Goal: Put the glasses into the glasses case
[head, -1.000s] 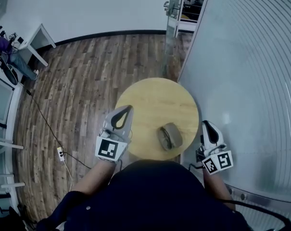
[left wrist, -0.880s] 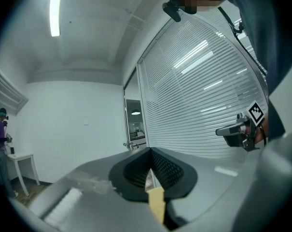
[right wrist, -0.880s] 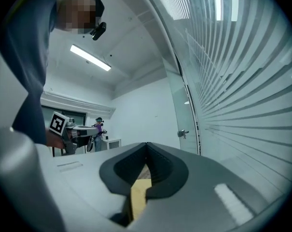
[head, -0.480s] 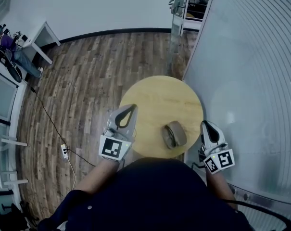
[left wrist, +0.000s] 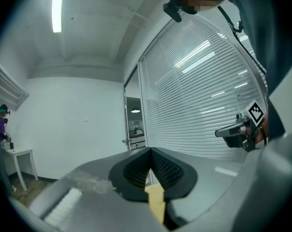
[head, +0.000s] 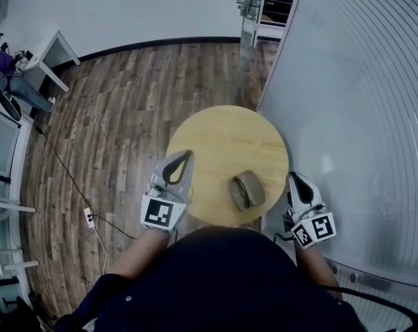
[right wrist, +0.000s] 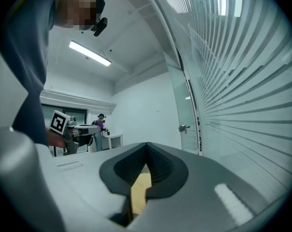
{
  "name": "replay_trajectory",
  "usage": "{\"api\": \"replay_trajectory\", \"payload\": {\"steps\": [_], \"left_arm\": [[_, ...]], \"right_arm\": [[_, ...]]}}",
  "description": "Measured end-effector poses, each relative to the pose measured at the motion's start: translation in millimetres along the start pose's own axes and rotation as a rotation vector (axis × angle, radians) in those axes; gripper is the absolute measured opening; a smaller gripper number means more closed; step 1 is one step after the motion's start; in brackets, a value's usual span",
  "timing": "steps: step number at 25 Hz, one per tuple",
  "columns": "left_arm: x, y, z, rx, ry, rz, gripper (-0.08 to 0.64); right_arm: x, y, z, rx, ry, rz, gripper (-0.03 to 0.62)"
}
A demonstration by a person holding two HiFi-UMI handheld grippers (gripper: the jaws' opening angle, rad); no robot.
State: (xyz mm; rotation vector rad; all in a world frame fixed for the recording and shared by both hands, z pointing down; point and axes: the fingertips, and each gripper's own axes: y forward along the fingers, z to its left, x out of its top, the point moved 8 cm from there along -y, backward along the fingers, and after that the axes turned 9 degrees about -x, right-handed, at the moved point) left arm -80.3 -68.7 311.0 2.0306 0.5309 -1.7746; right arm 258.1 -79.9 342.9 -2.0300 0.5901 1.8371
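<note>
round wooden surface (head: 222, 133) holds glasses case (head: 246, 190) by its near edge, between left claw (head: 183, 156) and right claw (head: 293, 178), both closed, empty.

no readable text, brand or number anywhere. only coded black-and-white square markers (head: 159, 213), one each on the left gripper (head: 184, 155) and right gripper (head: 294, 177).

The glasses case (head: 247, 191) reads tiny from the head view, can't tell what's inside. Near rim of the table (head: 215, 137) is hidden under the person's dark top (head: 215, 275). Both gripper views: just a sliver of tabletop past the jaws.
</note>
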Motion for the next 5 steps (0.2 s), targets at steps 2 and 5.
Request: {"api": "replay_trajectory", "payload": {"steps": [2,5], "left_arm": [[1.8,-1.1,-0.6,-0.003,0.004,-0.006,0.006],[7.0,-1.8,-0.6,-0.027,0.046,-0.013,0.006]], "right_arm": [[0.9,-2.5,1.6,-0.006,0.000,0.001,0.009],[3.7,-5.4,3.6,-0.014,-0.004,-0.003,0.009]]}}
